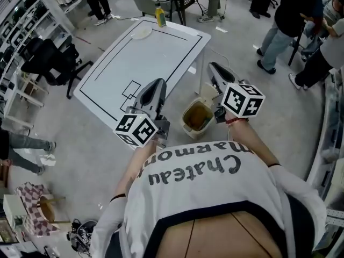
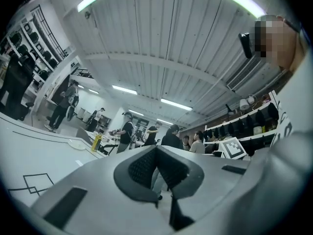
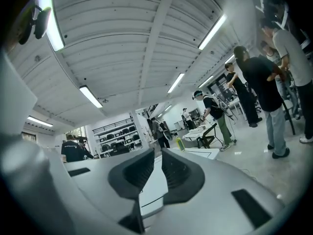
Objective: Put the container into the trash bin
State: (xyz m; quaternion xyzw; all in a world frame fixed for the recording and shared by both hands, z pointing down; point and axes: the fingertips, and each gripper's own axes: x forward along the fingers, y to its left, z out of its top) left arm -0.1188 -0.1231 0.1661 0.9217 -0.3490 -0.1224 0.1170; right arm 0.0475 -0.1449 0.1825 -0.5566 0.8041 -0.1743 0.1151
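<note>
The white table (image 1: 156, 52) is taking up the middle of the head view, its long right edge running down to a near corner that is standing just beside the trash bin (image 1: 186, 123). Open grey floor is spreading to the right of the bin, as far as a group of standing people (image 1: 290, 20) at the far right. On the left, a black chair (image 1: 48, 63) is crowding the table's left edge, with shelving beyond it. At the table's far edge a yellow bottle (image 1: 159, 16) is standing beside a shallow white dish (image 1: 142, 33). The left gripper (image 1: 157, 84) is hanging over the table's near edge, to the left of the bin. In its own view the pads (image 2: 142, 168) are meeting at their tips, with nothing between them. The right gripper (image 1: 214, 66) is hanging above and just to the right of the bin. Its pads (image 3: 139, 168) are standing a narrow slit apart, gripping nothing, and only the table is showing through the gap. Neither gripper is holding or touching the container. The bin is sitting on the floor between and below the two grippers. A brownish shape (image 1: 199, 115) is lying inside the bin, but it is showing too small to tell whether it is the container.
</note>
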